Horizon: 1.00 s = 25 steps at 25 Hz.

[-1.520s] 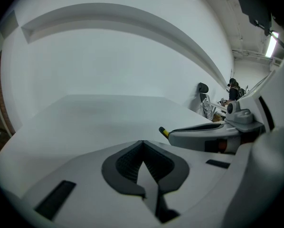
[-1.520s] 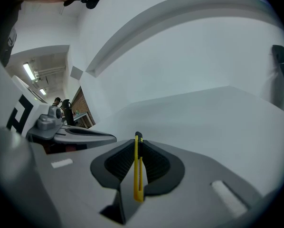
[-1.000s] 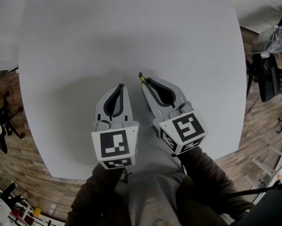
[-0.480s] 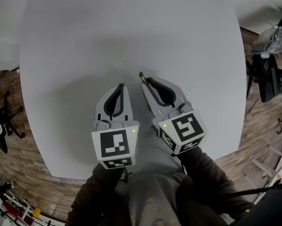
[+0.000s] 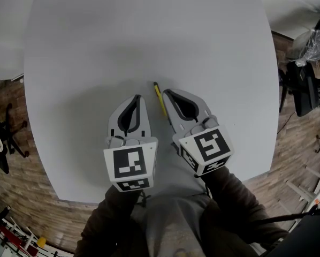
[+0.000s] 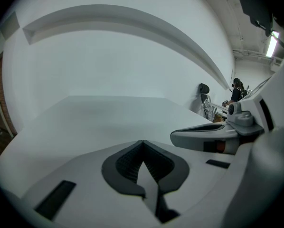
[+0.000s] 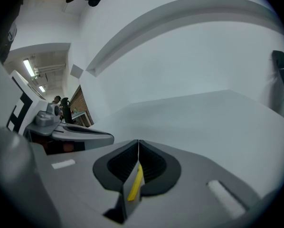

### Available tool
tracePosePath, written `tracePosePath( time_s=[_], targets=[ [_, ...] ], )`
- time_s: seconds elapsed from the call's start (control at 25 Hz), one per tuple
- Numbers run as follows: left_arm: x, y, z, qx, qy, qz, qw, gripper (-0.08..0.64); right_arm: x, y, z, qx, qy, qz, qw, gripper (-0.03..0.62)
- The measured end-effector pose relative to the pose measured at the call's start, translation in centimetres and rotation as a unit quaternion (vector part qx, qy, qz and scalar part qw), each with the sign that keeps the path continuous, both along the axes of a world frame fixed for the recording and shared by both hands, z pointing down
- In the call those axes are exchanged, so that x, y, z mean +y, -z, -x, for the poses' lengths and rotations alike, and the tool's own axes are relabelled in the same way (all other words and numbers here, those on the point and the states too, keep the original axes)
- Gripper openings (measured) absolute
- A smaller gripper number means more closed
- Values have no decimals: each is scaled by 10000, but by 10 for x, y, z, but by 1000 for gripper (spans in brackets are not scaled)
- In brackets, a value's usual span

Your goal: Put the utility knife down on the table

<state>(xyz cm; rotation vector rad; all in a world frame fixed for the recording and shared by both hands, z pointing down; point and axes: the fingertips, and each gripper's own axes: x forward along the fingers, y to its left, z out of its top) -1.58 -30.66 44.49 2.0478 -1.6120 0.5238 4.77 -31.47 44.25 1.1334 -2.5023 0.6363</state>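
Observation:
The utility knife (image 5: 159,99), thin and yellow with a dark tip, lies on the white table (image 5: 149,31) between my two grippers. It runs along the left side of my right gripper (image 5: 167,91) and no jaw clamps it. In the right gripper view its yellow body (image 7: 135,181) shows through the slot below the right gripper (image 7: 138,142), whose jaws meet at the tip. My left gripper (image 5: 137,97) is shut and empty a little to the left, with its tips (image 6: 142,142) together over bare table.
The table's near edge (image 5: 165,194) curves just under the person's sleeves. Brick floor with office chairs (image 5: 2,133) lies to the left, and more chairs and clutter (image 5: 310,84) to the right. A white wall (image 6: 123,56) stands beyond the table.
The knife has left the right gripper: only its tip poked from the jaws before, and now its whole length lies on the table beside them. Both grippers have barely moved.

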Motion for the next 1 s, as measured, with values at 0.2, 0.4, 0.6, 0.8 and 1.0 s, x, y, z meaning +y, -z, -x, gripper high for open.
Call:
tracePosePath(
  time_s=[0.2, 0.4, 0.6, 0.8, 1.0],
  targets=[
    [6, 8, -3, -7, -9, -67, 10000, 0, 6, 11, -3, -59, -17, -91, 9999, 2],
    [14, 27, -8, -3, -15, -305, 9995, 0, 14, 38, -7, -196, -42, -363, 9991, 2],
    [30, 58, -14, 20, -45, -654, 9978, 0, 29, 75, -9, -325, -82, -727, 9968, 2],
    [46, 95, -22, -5, -102, -1007, 9949, 0, 48, 112, -13, -396, -103, -1075, 9934, 2],
    [62, 113, -28, -27, -140, -1201, 9927, 0, 66, 131, -16, -420, -91, -1245, 9913, 2]
  ],
)
